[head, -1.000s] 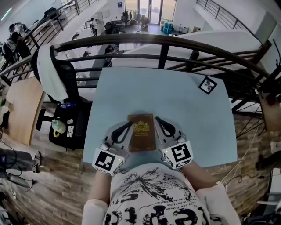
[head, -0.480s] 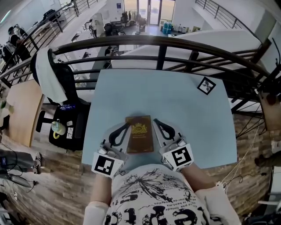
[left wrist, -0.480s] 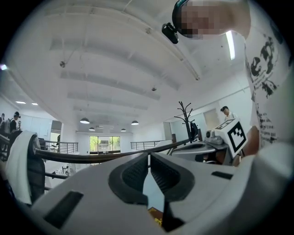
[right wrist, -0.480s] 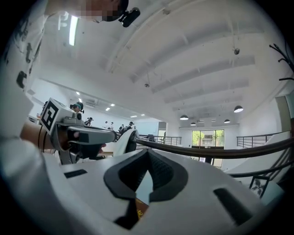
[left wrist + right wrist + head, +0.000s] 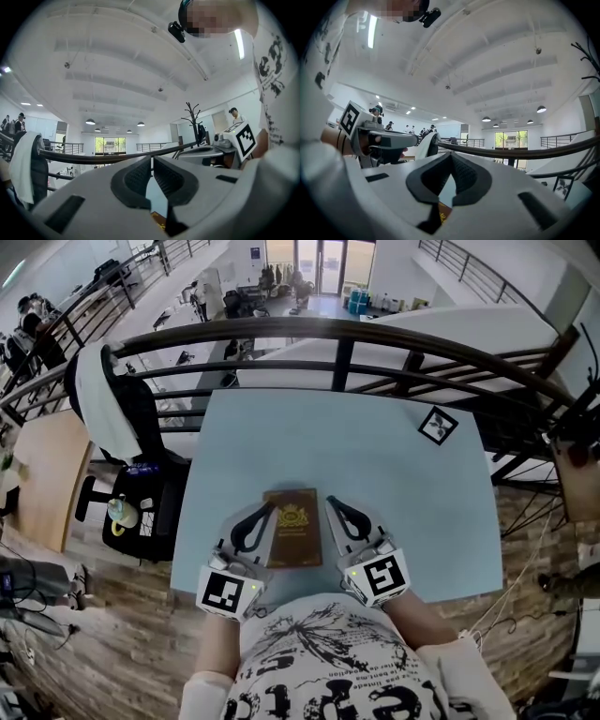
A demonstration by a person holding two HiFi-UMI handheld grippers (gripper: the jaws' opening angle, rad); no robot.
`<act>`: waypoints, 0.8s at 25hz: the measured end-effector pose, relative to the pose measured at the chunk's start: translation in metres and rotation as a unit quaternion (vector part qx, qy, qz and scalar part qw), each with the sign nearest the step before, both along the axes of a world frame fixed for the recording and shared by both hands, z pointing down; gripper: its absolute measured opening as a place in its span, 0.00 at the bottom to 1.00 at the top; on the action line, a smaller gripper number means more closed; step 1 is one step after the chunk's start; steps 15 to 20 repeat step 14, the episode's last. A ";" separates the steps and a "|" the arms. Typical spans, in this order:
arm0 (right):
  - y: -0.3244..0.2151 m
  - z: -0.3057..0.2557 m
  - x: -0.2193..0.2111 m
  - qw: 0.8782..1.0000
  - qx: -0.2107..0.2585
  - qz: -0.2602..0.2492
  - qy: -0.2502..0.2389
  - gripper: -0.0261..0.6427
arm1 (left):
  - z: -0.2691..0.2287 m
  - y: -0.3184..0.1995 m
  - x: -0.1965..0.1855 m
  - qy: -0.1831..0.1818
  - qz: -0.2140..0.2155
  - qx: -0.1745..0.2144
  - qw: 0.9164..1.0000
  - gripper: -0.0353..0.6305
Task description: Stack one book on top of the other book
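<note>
Brown book (image 5: 292, 527) lies on the table (image 5: 394, 465) by its near edge; I see one cover only, so a second may sit beneath. My left gripper (image 5: 264, 512) and right gripper (image 5: 330, 505) flank the book, jaws closed on nothing, probably to square it up.

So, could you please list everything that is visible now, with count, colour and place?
table: one, light blue, centre.
book: one visible, brown with gold emblem, near table edge, between grippers.
square marker: one, black and white, table's far right corner.
railing: one, dark, behind table.
chair: one, black, white cloth over it, left of table.
left gripper: one, grey, shut, left of book.
right gripper: one, grey, shut, right of book.
</note>
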State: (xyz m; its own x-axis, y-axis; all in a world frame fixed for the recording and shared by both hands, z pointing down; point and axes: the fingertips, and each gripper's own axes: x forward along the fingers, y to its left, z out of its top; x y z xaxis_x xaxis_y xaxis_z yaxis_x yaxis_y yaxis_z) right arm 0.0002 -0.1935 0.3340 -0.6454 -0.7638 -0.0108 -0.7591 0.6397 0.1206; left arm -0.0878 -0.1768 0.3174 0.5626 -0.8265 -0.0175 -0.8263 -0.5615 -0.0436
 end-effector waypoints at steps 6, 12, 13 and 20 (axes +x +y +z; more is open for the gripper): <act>0.005 -0.004 0.003 1.000 -0.004 0.001 -0.004 0.03 | -0.011 0.002 -0.001 0.003 -0.016 0.014 1.000 0.08; 0.006 -0.006 0.002 1.000 0.005 0.005 0.001 0.03 | -0.016 0.005 -0.002 0.005 -0.023 0.021 0.999 0.08; 0.006 -0.007 0.003 1.000 0.006 0.007 0.002 0.03 | -0.017 0.005 -0.003 0.004 -0.025 0.023 0.999 0.08; 0.006 -0.007 0.003 1.000 0.006 0.010 0.003 0.03 | -0.017 0.004 -0.003 0.002 -0.027 0.024 0.999 0.08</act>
